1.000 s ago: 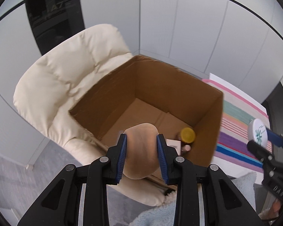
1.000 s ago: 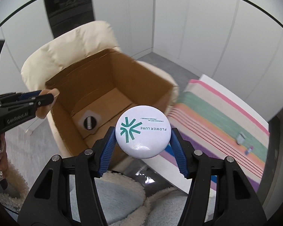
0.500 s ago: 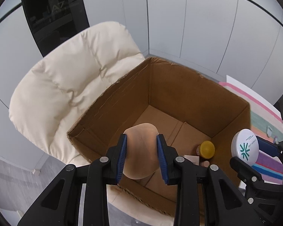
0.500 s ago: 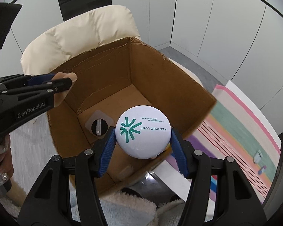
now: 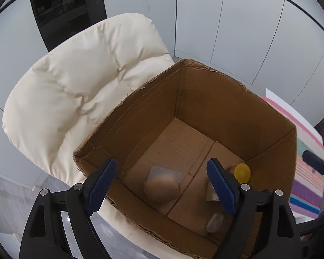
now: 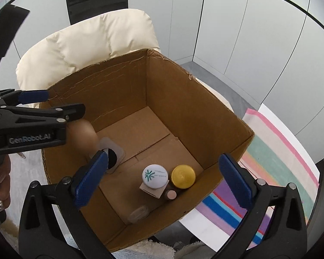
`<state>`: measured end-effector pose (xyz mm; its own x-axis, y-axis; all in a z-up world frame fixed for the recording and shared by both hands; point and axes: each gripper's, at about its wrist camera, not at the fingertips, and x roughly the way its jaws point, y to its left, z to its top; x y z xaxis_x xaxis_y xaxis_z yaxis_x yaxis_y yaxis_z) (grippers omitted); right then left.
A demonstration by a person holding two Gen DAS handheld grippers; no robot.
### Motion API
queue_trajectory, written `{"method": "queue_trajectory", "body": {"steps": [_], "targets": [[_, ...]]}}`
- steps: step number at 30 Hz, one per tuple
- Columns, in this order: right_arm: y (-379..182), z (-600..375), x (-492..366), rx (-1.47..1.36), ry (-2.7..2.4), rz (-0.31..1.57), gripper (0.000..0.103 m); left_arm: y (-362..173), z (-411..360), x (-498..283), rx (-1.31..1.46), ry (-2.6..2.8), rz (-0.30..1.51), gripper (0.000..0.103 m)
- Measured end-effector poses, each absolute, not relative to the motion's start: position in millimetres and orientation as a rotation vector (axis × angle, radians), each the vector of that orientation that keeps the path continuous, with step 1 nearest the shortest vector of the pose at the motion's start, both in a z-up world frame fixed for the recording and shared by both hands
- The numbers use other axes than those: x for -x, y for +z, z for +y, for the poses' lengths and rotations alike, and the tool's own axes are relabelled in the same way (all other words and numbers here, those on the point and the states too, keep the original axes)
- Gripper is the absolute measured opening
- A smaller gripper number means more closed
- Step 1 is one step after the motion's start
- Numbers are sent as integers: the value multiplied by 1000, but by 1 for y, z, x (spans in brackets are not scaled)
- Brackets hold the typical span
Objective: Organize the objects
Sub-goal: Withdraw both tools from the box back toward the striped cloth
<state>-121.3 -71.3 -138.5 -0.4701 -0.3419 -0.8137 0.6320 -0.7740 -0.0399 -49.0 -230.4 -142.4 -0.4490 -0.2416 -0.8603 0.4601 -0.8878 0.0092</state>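
Observation:
A brown cardboard box [image 5: 205, 99] [image 6: 183, 112] stands open on a cream chair. My left gripper [image 5: 162, 185] [image 6: 58, 103] hangs over its left side with jaws opening; a tan egg-shaped sponge [image 5: 162, 187] [image 6: 83, 135] is blurred in mid-fall below them, free of the pads. The jaws of my right gripper [image 6: 163, 178] are opening too, with nothing between the pads. A white round compact [image 6: 155, 176] rests on a small beige carton on the box floor. Beside it sit a yellow-lidded jar [image 6: 183, 176] [image 5: 242, 171] and a small brown bottle [image 6: 170, 194].
A clear holder [image 6: 111, 157] and a clear small container [image 6: 138, 213] [image 5: 215, 222] lie in the box. The cream padded chair [image 5: 80, 82] rises behind it. A striped mat [image 6: 276, 161] lies to the right. A person's hand [image 6: 0, 185] holds the left gripper.
Both grippers moved in over the box and opened. The tan sponge left the left jaws and is falling. The white compact dropped from the right jaws to the box floor.

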Motion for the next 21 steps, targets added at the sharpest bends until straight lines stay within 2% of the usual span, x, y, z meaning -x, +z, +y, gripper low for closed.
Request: {"method": "queue_trajectory", "body": {"steps": [18,21], "targets": [[-127,-45,121,-1179,-2275,367,103,-130,-228,31,-1326,-2352,267,87],[-123,-37,112,-1187,-2280,357,103,-128,-230,18,-1355,-2331,337,87]]}}
